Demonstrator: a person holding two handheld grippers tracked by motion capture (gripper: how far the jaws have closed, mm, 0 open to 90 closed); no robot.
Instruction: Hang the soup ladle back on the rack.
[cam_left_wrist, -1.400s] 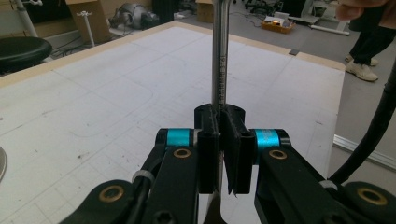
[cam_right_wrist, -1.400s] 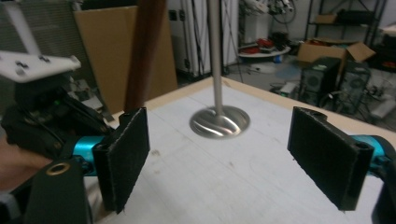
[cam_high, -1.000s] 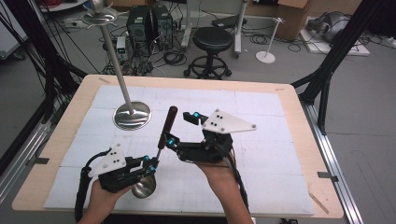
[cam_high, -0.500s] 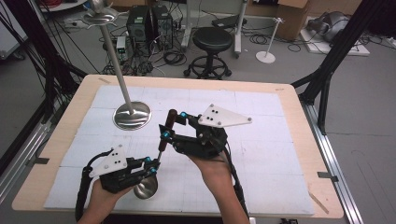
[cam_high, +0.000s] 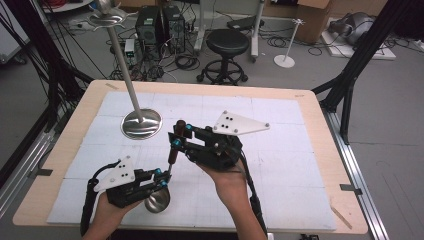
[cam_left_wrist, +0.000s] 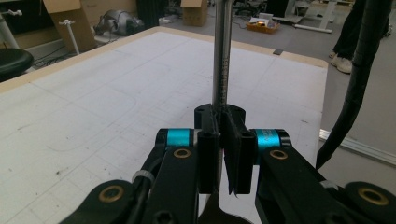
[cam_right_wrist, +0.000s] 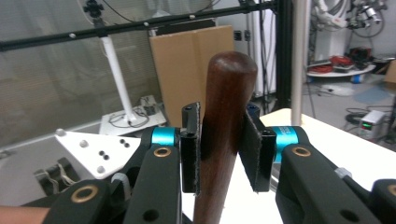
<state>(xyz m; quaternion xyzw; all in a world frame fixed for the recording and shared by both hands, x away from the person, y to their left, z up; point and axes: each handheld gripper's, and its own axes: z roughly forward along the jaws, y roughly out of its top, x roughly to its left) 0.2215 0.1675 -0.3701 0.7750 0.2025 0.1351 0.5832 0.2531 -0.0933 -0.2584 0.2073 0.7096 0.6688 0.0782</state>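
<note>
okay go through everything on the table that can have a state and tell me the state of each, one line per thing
Ladle: lifted, handle tilted up, bowl low near the table's front, held by both grippers.
Left gripper: shut on the ladle's metal shaft just above the bowl.
Right gripper: shut on the ladle's brown wooden handle near its top.
Metal stand: upright on its round base, untouched, apart from both grippers.

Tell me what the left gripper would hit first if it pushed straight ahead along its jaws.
Nothing soon, probably: the left gripper, shut on the ladle's metal shaft, points across bare table toward its far edge.
</note>
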